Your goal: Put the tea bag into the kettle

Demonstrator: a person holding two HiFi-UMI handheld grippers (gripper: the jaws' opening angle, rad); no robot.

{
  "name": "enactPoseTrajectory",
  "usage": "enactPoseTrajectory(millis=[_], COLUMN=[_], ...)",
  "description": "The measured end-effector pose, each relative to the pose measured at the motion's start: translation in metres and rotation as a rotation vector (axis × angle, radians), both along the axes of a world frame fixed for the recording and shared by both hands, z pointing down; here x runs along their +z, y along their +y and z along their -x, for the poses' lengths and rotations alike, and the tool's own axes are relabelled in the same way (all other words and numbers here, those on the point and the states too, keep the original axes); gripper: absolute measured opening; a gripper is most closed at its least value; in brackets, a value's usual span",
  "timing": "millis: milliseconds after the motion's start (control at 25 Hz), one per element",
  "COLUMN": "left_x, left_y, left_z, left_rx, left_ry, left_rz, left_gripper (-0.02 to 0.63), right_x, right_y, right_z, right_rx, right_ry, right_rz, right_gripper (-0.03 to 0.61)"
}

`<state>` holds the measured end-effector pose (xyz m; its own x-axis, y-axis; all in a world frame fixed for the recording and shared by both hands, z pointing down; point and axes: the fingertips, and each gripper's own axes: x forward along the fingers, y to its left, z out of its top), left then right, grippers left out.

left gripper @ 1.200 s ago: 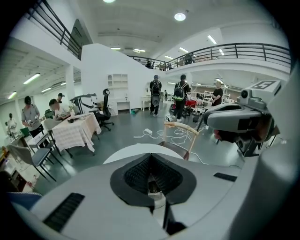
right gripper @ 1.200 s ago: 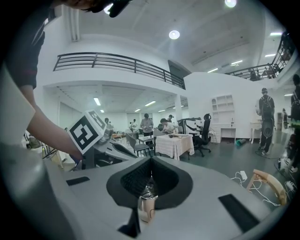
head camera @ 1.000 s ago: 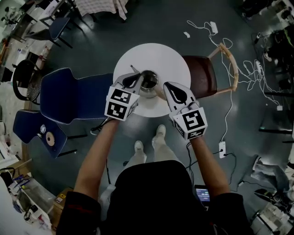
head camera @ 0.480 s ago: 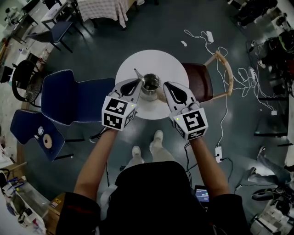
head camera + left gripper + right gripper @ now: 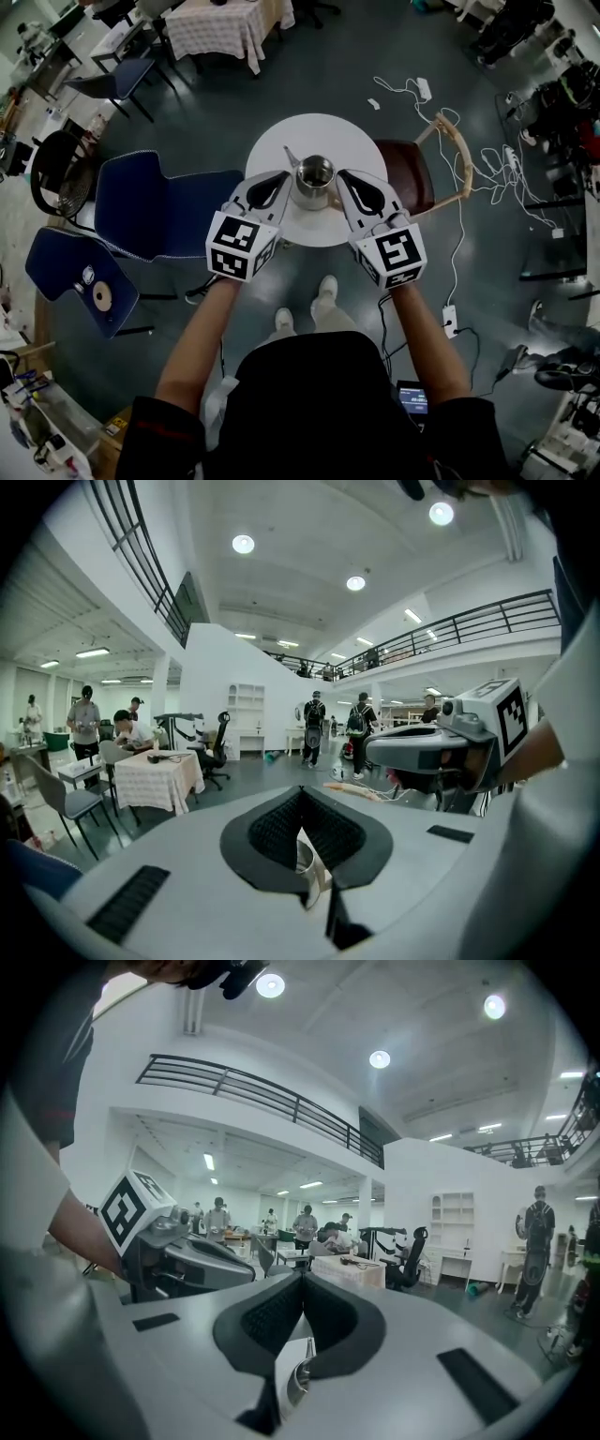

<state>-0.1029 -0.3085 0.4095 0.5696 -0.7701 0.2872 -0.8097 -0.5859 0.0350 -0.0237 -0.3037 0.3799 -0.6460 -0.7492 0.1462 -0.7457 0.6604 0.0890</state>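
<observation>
A metal kettle [image 5: 314, 176] stands near the middle of a round white table [image 5: 319, 131], its top open and its thin spout pointing to the far left. The left gripper [image 5: 272, 185] hangs just beside the kettle's left, and the right gripper [image 5: 354, 185] mirrors it on the kettle's right. Neither seems to touch the kettle. In the left gripper view the jaws meet tip to tip with nothing pinched between them. The right gripper view shows the same: jaws together and empty. No tea bag shows on the table, in either gripper, or on the floor around the table. The kettle's inside is too dark and small in the head view to tell whether a bag lies within. So the task's stage is uncertain. With both grippers empty and flanking the open kettle, the bag may already be inside, leaving only the withdrawal. If it is not, it has yet to be found and picked up. A blue chair [image 5: 159, 202] stands left of the table and a brown chair [image 5: 412, 173] right of it.
</observation>
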Motion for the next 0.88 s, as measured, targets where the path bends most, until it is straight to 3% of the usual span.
enactPoseTrajectory(millis=[320, 880], left_x=[-0.033, -0.054], left_y=[0.047, 0.113], left_z=[0.014, 0.050], left_rx=[0.032, 0.049], left_ry=[0.063, 0.074], left_rz=[-0.092, -0.147], left_gripper=[0.015, 0.015], right_x=[-0.028, -0.058], right_y=[0.044, 0.110], right_z=[0.021, 0.051], right_rx=[0.014, 0.055], right_ry=[-0.009, -0.058], right_rz=[-0.061, -0.103], right_gripper=[0.017, 0.017])
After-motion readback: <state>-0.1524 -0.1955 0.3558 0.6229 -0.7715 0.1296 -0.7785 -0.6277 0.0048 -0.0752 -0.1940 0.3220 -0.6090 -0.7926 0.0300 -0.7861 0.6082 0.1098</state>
